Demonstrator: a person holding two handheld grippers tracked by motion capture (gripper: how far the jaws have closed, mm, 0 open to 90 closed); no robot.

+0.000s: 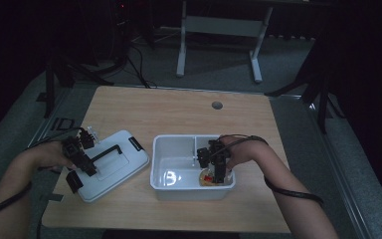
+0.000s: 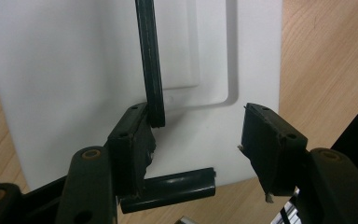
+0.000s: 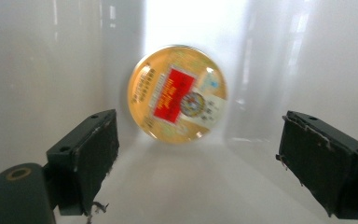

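A white lid (image 1: 117, 167) with a black handle (image 1: 107, 151) lies flat on the wooden table at the left. My left gripper (image 1: 86, 166) rests over its near corner. In the left gripper view the lid (image 2: 74, 70) lies under my left gripper (image 2: 198, 126), which stands open; the handle (image 2: 149, 60) ends against the left jaw and the right jaw is apart from it. A white bin (image 1: 171, 142) stands at the centre. My right gripper (image 1: 218, 174) reaches down into its near right corner, open, above a round yellow disc (image 1: 208, 179). The disc (image 3: 177, 93) with its red label lies beyond my right gripper (image 3: 198, 140), untouched.
A divider (image 1: 195, 147) splits the bin's far part. A black clip (image 1: 135, 144) sits on the lid's far edge. A round grommet (image 1: 217, 105) is set in the table toward the back. A desk frame (image 1: 181, 50) and dark stands are on the floor beyond.
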